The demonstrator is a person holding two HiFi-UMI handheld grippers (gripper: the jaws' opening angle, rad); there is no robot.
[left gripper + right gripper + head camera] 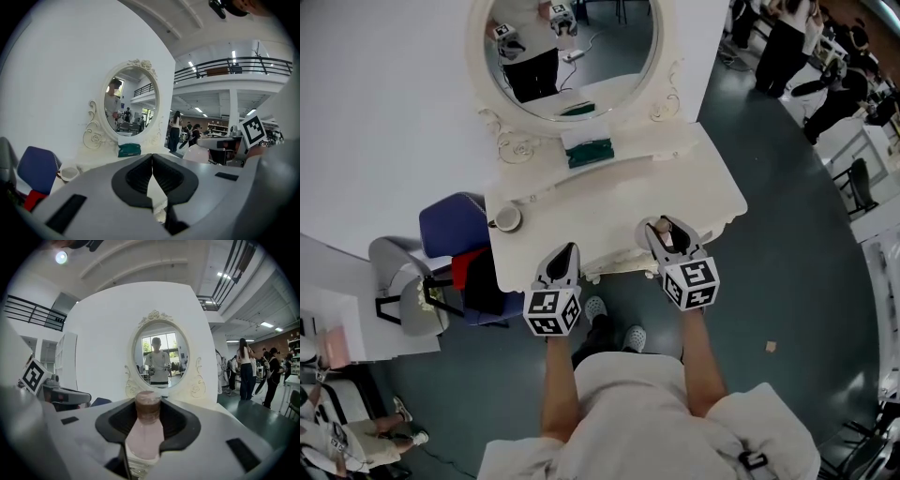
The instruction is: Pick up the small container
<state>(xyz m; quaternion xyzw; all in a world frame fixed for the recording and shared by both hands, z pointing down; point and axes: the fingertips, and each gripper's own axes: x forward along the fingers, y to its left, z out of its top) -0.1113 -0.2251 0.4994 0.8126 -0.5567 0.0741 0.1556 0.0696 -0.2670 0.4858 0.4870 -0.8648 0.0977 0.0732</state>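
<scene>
The small container is a pale pink bottle (145, 434) with a brown cap (148, 405). My right gripper (148, 417) is shut on it, and the cap sticks out past the pads. In the head view the bottle (660, 226) shows between the right gripper's (663, 231) fingertips, above the front right part of the white vanity table (609, 202). My left gripper (571, 249) hovers over the table's front edge. In the left gripper view its jaws (152, 161) meet with nothing between them.
An oval mirror (572, 47) in a white ornate frame stands at the table's back, with a green box (589, 153) below it. A white cup (506, 219) sits at the table's left edge. A blue chair (453, 223) and a grey chair (398, 281) stand left. People stand far right.
</scene>
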